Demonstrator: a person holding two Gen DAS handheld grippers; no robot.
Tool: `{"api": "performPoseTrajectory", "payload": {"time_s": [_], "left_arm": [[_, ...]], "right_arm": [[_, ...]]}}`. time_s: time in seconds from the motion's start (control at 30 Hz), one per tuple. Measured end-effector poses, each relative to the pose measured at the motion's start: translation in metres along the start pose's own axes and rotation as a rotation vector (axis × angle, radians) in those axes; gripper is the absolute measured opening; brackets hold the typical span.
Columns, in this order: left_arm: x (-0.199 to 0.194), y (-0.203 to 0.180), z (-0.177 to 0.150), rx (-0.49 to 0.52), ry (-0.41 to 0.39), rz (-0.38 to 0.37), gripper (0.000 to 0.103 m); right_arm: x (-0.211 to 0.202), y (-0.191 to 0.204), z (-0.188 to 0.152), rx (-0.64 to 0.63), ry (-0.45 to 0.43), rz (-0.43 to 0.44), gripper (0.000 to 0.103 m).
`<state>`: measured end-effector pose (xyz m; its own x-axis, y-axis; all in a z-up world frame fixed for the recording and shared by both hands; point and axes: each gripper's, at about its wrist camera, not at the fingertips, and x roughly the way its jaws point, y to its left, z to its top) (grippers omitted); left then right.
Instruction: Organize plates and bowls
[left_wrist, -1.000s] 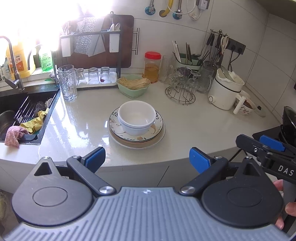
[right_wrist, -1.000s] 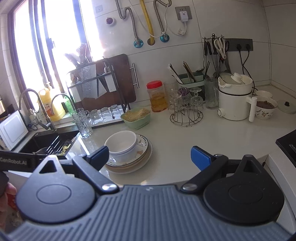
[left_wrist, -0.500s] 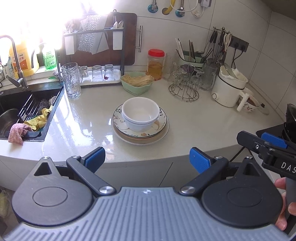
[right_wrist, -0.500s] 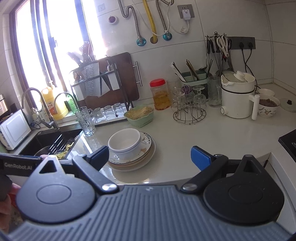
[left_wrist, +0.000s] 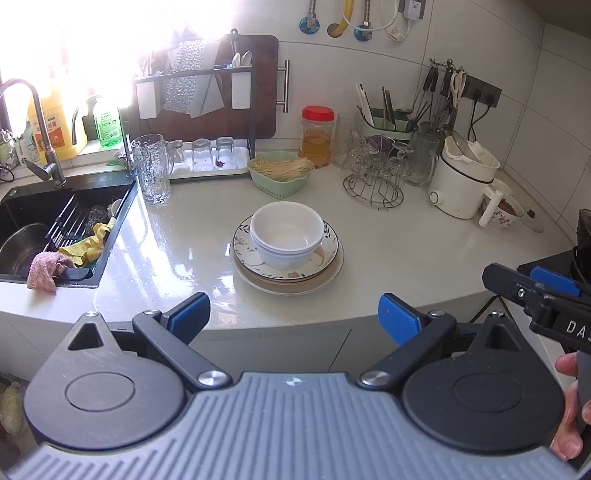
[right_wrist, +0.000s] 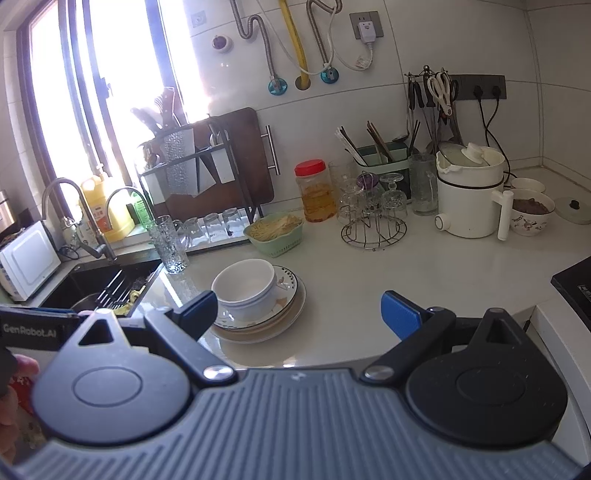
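Where plates (left_wrist: 286, 271) stack, white bowls (left_wrist: 286, 234) nest on top

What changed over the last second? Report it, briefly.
Both grippers, the left gripper and right gripper, have edged closer to the stacked bowls on the plates, which loom larger now. Nothing gripped or released; both stay open, and the dishes have not moved.
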<state>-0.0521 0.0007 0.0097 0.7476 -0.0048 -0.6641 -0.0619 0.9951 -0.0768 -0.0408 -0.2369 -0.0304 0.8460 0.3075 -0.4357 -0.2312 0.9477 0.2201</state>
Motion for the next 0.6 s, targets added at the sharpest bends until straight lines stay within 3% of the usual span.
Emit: {"api": "performPoseTrajectory", "payload": {"time_s": [0.6], "left_arm": [[-0.0038,-0.0014,-0.0083,-0.014,-0.008,0.018,0.099]], "right_arm": [[-0.0072,-0.0008,-0.0056,-0.020,0.002,-0.001,0.097]]}}
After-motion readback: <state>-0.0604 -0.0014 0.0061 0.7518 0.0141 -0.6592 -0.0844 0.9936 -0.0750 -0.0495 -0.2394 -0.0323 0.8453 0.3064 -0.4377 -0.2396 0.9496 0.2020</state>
